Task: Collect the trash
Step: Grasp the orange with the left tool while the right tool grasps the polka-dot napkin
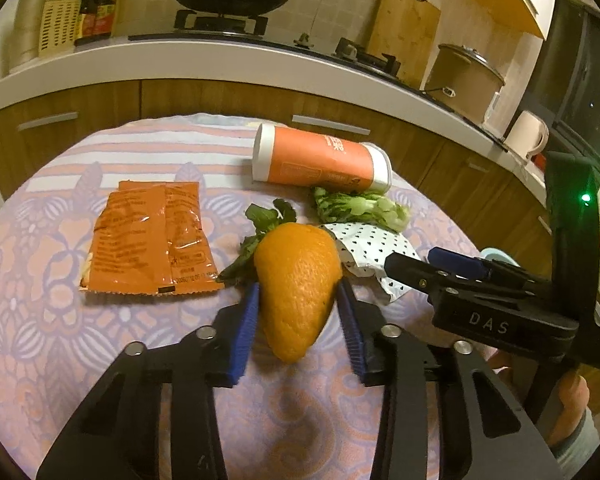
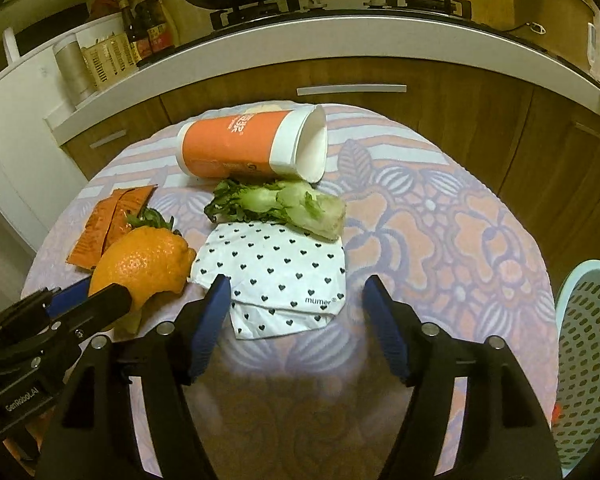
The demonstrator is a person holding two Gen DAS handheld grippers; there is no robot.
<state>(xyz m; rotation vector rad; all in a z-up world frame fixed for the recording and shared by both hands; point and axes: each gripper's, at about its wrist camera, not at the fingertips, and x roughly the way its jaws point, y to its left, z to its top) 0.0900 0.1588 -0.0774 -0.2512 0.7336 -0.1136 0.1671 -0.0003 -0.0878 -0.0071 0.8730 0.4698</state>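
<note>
On the patterned tablecloth lie one orange peel, two orange sachets overlapping each other, one orange-and-white cup tipped on its side, one cut vegetable stub, a smaller dark leafy scrap, and one heart-printed paper wrapper.

Taking the cup as landmark: the vegetable stub lies just in front of it, touching or nearly so; the wrapper lies nearer the cameras than the stub, its far edge tucked against it. The peel sits to the cup's front-left, with the sachets further left. One pale blue perforated basket stands well to the cup's right, cut off by the frame edge.

The leafy scrap is mostly hidden behind the peel. The sachets' print is too small to read.

The left gripper has its blue pads closed in against both flanks of the peel; whether the peel is lifted off the cloth cannot be told. The right gripper stands wide apart, empty, its left fingertip over the wrapper's near-left edge; contact cannot be judged.
</note>
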